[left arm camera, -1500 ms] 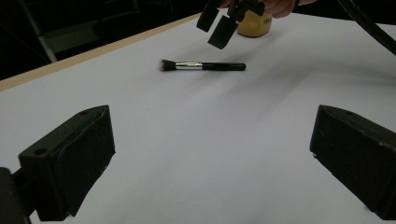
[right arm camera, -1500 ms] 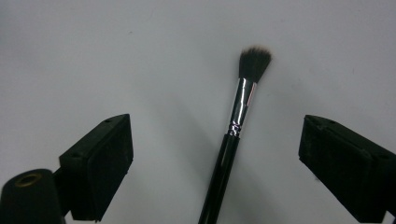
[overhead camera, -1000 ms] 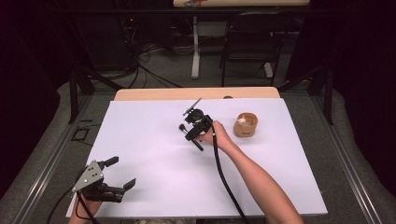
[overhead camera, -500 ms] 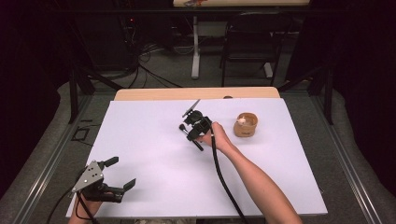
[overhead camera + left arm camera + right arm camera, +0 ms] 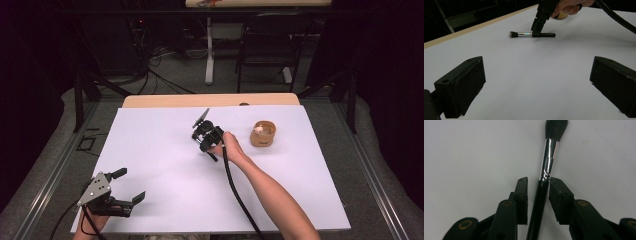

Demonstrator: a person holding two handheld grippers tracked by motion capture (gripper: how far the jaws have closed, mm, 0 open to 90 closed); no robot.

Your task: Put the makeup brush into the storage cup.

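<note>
Right claw (image 5: 538,192) straddles brush (image 5: 547,160), unclenched; left claw (image 5: 131,186) released; wooden cup (image 5: 263,135) holds something white.

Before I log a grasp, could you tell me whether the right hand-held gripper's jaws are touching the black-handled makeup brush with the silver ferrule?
Cannot tell. In the right gripper view the brush handle lies between the jaws, seemingly against one, a dark sliver beside the other.

Bright white table (image 5: 165,150), dark surroundings; soft shadows; glare on brush ferrule (image 5: 549,157); near jaws blurred.
</note>
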